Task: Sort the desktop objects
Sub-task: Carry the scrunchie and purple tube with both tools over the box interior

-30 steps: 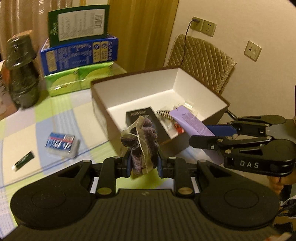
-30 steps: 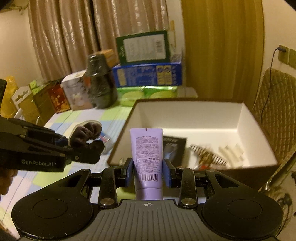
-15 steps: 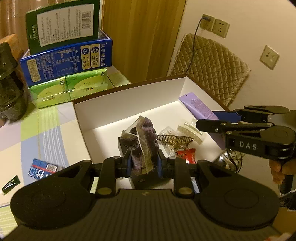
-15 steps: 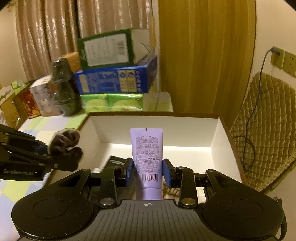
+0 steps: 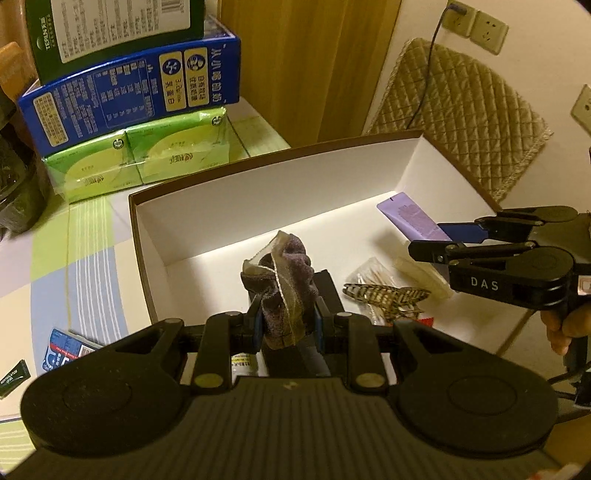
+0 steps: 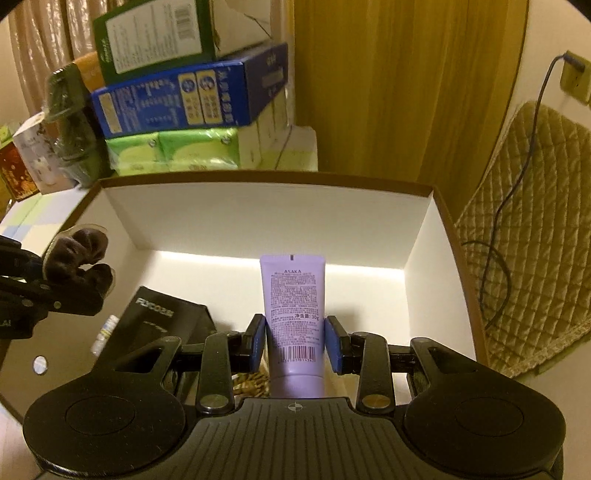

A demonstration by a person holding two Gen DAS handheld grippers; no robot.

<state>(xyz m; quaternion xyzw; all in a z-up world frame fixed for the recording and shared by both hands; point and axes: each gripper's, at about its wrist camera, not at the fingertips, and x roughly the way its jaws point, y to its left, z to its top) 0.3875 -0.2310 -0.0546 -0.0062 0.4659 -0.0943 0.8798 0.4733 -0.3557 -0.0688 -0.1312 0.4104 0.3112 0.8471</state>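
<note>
Together, both our grippers hung above the open white cardboard box with brown rim [image 6: 266, 177]. Our left gripper [image 5: 288, 319] was clenched on a dark purple fabric scrunchie [image 5: 286, 280], over a black rectangular carton [image 6: 159, 325]. Our right gripper [image 6: 295, 343] was grasping a lilac plastic cream tube [image 6: 293, 295], upright between its blue pads [image 6: 258, 341].

stacked cartons [image 5: 125, 92], quilted chair [image 5: 461, 110]; wall sockets [image 5: 476, 26]

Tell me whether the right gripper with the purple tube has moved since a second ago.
Yes. The right gripper carried the purple tube forward over the white box; the tube, previously short of the near rim, now sits above the box floor.
</note>
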